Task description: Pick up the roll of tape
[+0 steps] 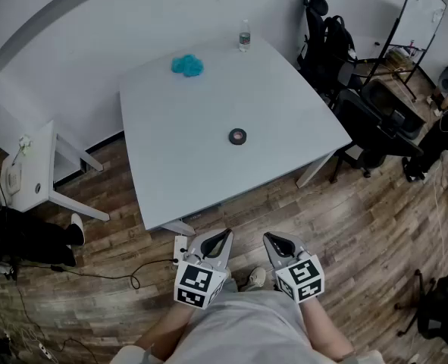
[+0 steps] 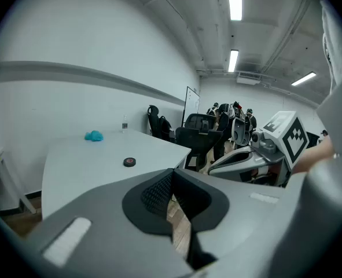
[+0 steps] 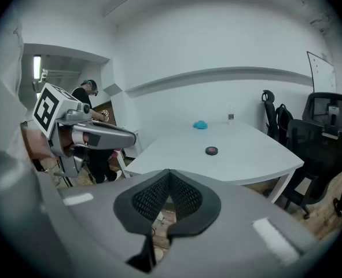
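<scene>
The roll of tape lies flat on the surface, well ahead and between my left tool and right tool, both closed empty

Black roll of tape, teal clump, white table, brown plank floor

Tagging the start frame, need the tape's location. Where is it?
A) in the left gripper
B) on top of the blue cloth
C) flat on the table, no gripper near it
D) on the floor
C: the tape lies flat on the table, while the left gripper and right gripper are shut and empty over the floor, short of the table's edge.
</scene>
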A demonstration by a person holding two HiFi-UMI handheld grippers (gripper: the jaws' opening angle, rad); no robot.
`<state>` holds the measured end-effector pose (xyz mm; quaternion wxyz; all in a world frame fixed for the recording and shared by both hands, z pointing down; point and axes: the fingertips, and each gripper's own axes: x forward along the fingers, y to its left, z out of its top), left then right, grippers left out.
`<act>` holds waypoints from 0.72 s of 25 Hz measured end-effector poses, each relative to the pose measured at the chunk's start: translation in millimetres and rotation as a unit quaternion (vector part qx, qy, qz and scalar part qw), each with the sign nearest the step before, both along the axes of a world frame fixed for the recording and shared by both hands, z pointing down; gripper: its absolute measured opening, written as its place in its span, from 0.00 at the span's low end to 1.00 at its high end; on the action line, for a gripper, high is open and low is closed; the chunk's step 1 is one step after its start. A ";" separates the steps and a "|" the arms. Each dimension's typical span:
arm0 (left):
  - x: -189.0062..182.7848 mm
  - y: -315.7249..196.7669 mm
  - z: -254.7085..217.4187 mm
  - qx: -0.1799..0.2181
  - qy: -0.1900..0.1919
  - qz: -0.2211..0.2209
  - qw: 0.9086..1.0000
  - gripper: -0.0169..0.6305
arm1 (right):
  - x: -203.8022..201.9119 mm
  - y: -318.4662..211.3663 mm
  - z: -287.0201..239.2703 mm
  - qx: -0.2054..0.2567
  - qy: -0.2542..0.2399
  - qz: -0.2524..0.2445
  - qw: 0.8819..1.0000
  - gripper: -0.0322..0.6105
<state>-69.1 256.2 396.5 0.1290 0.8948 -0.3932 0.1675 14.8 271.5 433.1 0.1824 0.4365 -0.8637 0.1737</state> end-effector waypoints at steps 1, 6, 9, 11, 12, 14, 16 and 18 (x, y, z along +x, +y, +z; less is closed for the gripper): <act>-1.4 0.4 -0.5 -0.001 0.000 0.000 1.000 0.05 | -0.9 0.3 0.4 0.000 0.000 0.000 1.000 0.06; -5.9 1.5 -0.3 -0.004 0.002 0.002 1.000 0.05 | -5.8 -0.4 0.4 0.000 0.002 0.000 1.000 0.06; -10.6 -0.4 -2.2 -0.003 0.003 0.004 1.000 0.05 | -11.2 -1.8 -0.5 0.000 0.006 -0.002 1.000 0.06; -14.6 -1.0 -3.3 -0.001 0.004 0.005 1.000 0.05 | -15.4 -1.9 -0.9 -0.001 0.006 -0.002 1.000 0.06; -16.6 -1.6 -3.9 -0.001 0.005 0.005 1.000 0.05 | -17.0 -2.3 -0.8 -0.003 0.002 0.000 1.000 0.06; -20.6 -4.0 -4.4 0.000 0.005 0.007 1.000 0.05 | -19.0 -5.1 -0.2 -0.011 -0.009 0.010 1.000 0.06; -25.0 -6.9 -4.6 0.002 0.005 0.010 1.000 0.05 | -21.8 -8.3 0.8 -0.016 -0.014 0.017 1.000 0.06; -29.7 -8.2 -4.6 0.003 0.006 0.015 1.000 0.05 | -27.6 -10.4 0.2 -0.015 -0.011 0.019 1.000 0.06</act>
